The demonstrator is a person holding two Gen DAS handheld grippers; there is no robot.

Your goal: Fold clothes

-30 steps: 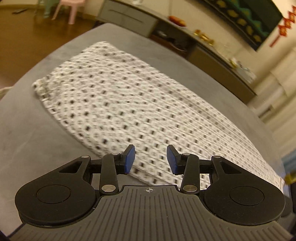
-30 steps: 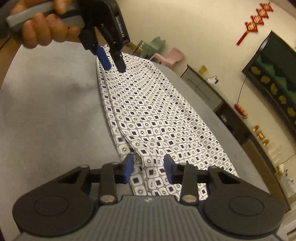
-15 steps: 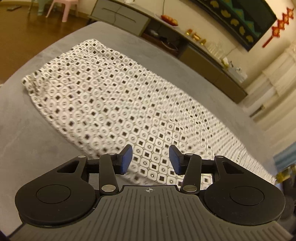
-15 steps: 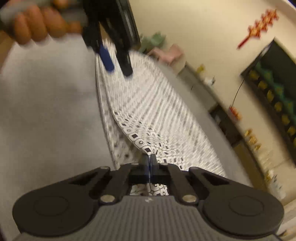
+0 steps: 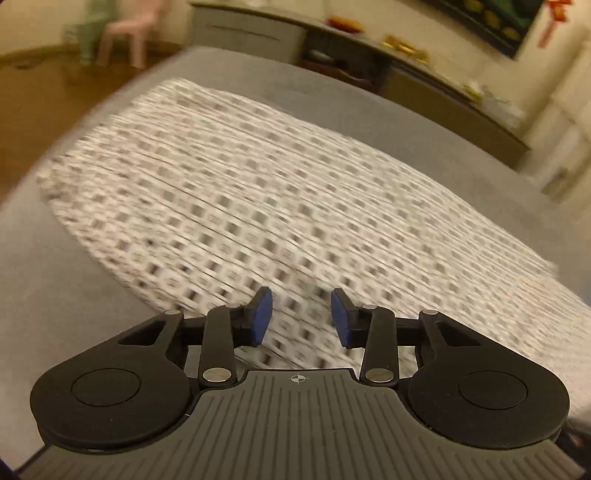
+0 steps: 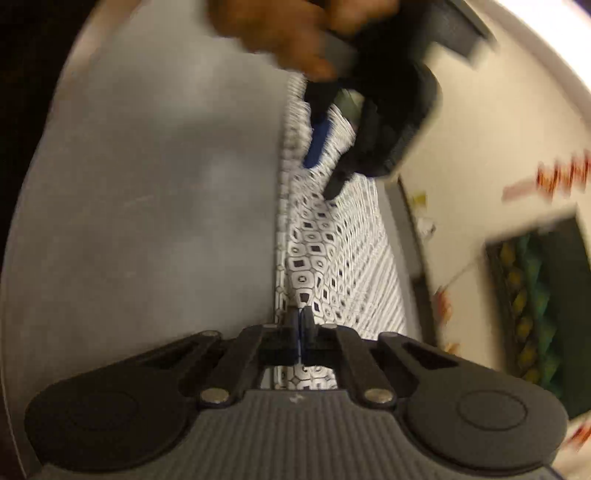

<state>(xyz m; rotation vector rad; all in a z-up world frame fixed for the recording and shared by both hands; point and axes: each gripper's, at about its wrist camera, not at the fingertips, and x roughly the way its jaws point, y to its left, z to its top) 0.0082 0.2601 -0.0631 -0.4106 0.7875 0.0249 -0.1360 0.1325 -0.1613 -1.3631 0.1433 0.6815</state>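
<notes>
Already your right gripper (image 6: 301, 328) has its pads pressed together on a corner of the patterned garment (image 5: 258, 206), and the cloth rises from the grey table (image 5: 48, 295) in a taut ridge running away from the pinch. Your left gripper (image 5: 301, 317) hangs with its blue pads (image 5: 262, 317) well apart over the near edge of the same garment, holding nothing; in the right wrist view it shows above the far end of that ridge, with your hand (image 6: 288, 33) on its handle.

To do this fold well, I judge you need a second pinch: bring the left pads down on the garment's edge at the matching corner, close fully on all layers, then carry both corners level so the edge stays straight. Keep the lift low; a high pull would drag the whole garment across the table.

Around you, the garment lies lengthwise along the middle of the table, with bare grey surface on your side. Beyond the far edge stand a low cabinet (image 5: 369, 62) and a pink chair (image 5: 129, 33), well clear. Nothing on the table blocks the fold; both views are blurred, so edges are hard to judge.
</notes>
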